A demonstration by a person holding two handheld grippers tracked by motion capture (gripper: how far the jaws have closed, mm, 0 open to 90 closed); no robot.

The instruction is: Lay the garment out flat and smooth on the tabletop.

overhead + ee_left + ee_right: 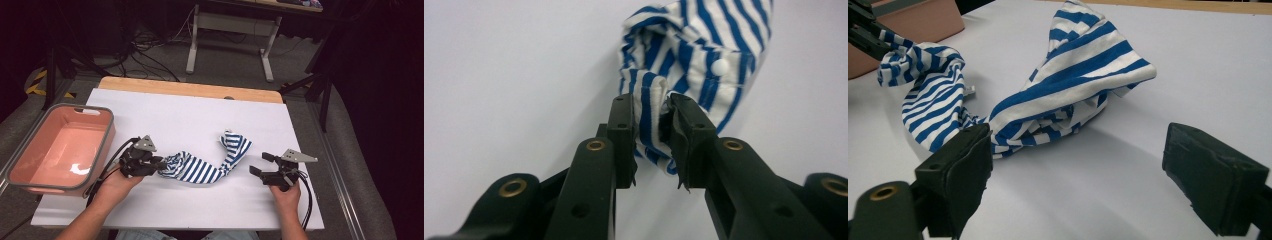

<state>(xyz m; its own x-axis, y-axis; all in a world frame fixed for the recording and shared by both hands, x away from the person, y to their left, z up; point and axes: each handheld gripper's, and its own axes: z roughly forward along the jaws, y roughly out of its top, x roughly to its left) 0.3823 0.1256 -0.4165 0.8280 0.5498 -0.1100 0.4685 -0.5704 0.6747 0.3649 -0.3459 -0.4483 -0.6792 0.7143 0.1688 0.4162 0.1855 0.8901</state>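
My left gripper [161,164] is clenched on one end of the striped cloth [206,162], which lies crumpled mid-tabletop [170,115]. My right gripper [260,164] sits released, just beside the cloth's other end. Pink tub [60,147] at far left edge.

This looks like a lab or recording studio rather than a home. A white sheet covers a wooden-edged table [190,90] on grey carpet, black curtains [385,100] hang at three o'clock, and at twelve o'clock loose black cables [145,60] trail beneath a grey metal-legged workbench [230,30].
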